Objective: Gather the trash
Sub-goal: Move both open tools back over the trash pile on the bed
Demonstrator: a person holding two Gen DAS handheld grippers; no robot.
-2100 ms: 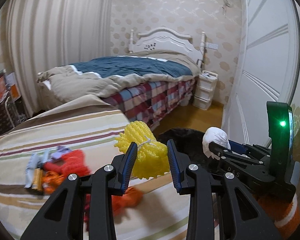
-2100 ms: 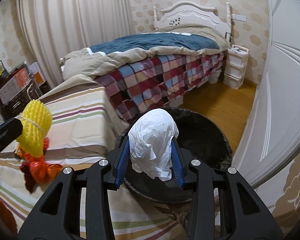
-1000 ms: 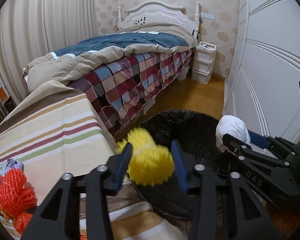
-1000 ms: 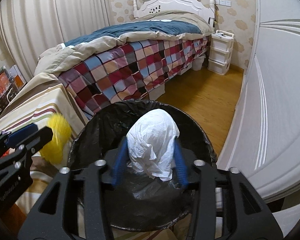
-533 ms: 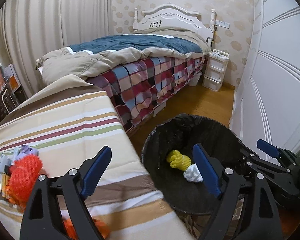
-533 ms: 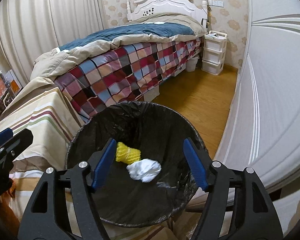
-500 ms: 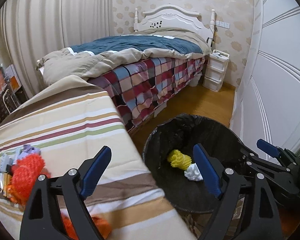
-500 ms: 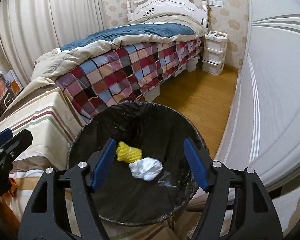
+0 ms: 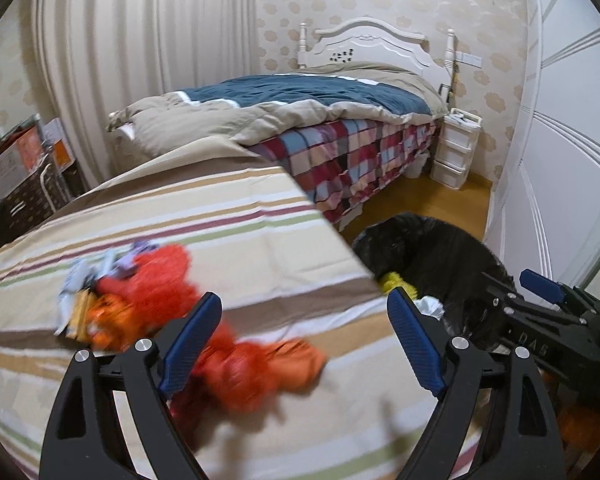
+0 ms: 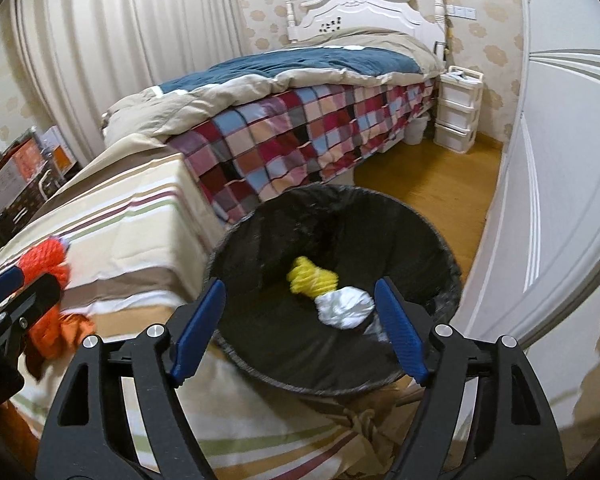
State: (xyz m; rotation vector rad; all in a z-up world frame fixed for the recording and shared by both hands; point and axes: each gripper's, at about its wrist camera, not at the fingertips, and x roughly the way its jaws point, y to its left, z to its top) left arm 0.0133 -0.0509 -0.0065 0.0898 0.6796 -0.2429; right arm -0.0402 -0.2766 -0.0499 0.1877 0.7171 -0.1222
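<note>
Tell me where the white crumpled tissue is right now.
In the right wrist view the white crumpled tissue lies at the bottom of the black-lined trash bin, touching the yellow foam net on its right.

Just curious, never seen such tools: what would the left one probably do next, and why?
Probably lower the empty left gripper onto the orange netting just below it and close: that trash still lies on the striped cloth, outside the bin.

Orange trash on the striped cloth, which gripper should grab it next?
Left. The left gripper, empty, faces the orange trash; the right gripper, jaws opening and empty, faces the bin.
</note>
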